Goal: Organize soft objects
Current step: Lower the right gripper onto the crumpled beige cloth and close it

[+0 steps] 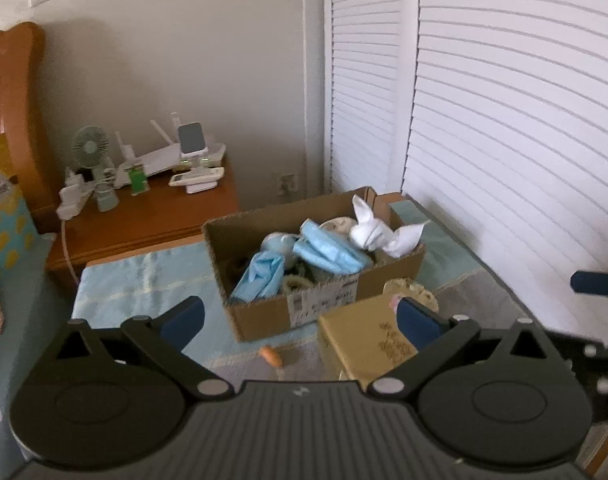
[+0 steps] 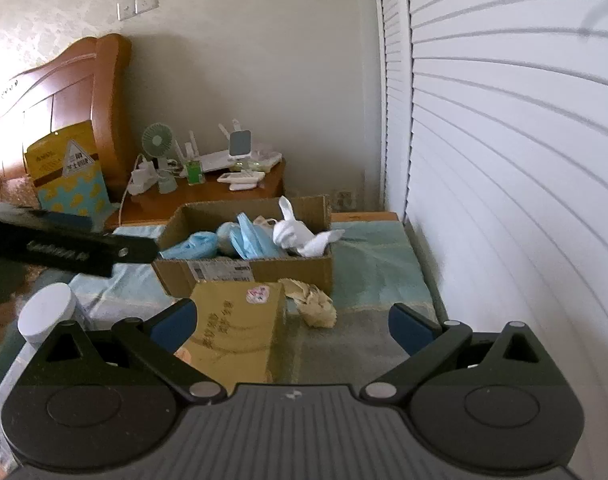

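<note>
Left gripper [image 1: 300, 320]: jaws spread wide, nothing held.
Right gripper [image 2: 292, 324]: jaws spread wide, empty.
Cardboard box [image 1: 260, 316]: just beyond left gripper, on the blue cloth [image 1: 144, 280].
Soft items: blue bags [image 1: 260, 276], white cloth [image 1: 372, 232] inside box.
Cream cloth [image 2: 316, 300]: outside box, ahead of right gripper.

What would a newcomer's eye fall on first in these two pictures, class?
Most striking is the open cardboard box in the middle of the covered surface, heaped with crumpled blue cloths and a knotted white cloth at its far right corner. In front of it stands a yellow carton, with a crumpled cream cloth lying to its right.
</note>
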`<action>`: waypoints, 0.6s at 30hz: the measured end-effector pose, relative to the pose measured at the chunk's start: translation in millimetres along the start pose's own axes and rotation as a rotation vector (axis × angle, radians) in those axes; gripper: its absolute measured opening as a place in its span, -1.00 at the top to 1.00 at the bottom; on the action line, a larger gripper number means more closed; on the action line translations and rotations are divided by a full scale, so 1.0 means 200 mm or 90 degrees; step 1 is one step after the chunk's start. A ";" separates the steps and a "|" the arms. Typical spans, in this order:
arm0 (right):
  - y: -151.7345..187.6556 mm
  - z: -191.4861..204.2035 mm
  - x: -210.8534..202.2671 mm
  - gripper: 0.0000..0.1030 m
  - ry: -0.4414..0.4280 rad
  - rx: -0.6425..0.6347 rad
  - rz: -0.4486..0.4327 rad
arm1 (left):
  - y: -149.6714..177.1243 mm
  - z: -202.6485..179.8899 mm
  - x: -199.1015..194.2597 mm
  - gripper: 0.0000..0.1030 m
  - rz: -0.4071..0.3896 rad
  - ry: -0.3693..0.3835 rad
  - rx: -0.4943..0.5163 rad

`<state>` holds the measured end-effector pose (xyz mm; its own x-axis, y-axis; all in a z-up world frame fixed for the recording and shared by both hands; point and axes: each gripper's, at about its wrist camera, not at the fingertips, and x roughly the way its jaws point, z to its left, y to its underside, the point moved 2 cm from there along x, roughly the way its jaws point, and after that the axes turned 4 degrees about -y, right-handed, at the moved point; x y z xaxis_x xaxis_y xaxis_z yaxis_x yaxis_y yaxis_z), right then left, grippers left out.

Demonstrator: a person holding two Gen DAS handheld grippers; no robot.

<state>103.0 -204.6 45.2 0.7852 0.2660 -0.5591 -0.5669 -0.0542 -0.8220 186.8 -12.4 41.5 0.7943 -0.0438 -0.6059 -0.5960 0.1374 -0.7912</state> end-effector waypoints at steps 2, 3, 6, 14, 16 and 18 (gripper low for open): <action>0.02 -0.01 -0.01 -1.00 0.002 -0.001 0.001 | 0.05 0.00 -0.02 -0.98 -0.005 -0.009 -0.004; 0.03 -0.01 -0.02 -1.00 0.002 0.001 0.001 | 0.07 0.00 -0.03 -0.98 -0.006 -0.014 -0.006; 0.04 -0.03 -0.03 -1.00 0.004 0.003 -0.002 | 0.13 0.00 -0.05 -0.99 -0.006 -0.026 -0.017; 0.06 -0.05 -0.02 -1.00 0.019 0.007 0.003 | 0.23 0.05 -0.01 -0.99 0.004 -0.032 -0.071; 0.07 -0.06 0.00 -1.00 0.028 0.005 0.008 | 0.23 0.07 -0.02 -0.99 -0.002 -0.030 -0.081; 0.07 -0.08 0.02 -1.00 0.032 0.007 0.013 | 0.24 0.09 -0.02 -0.99 -0.008 -0.028 -0.094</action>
<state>101.8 -218.7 29.0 0.7843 0.2169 -0.5812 -0.5859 -0.0488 -0.8089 157.4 11.1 8.2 0.8046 -0.0012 -0.5939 -0.5939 -0.0096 -0.8045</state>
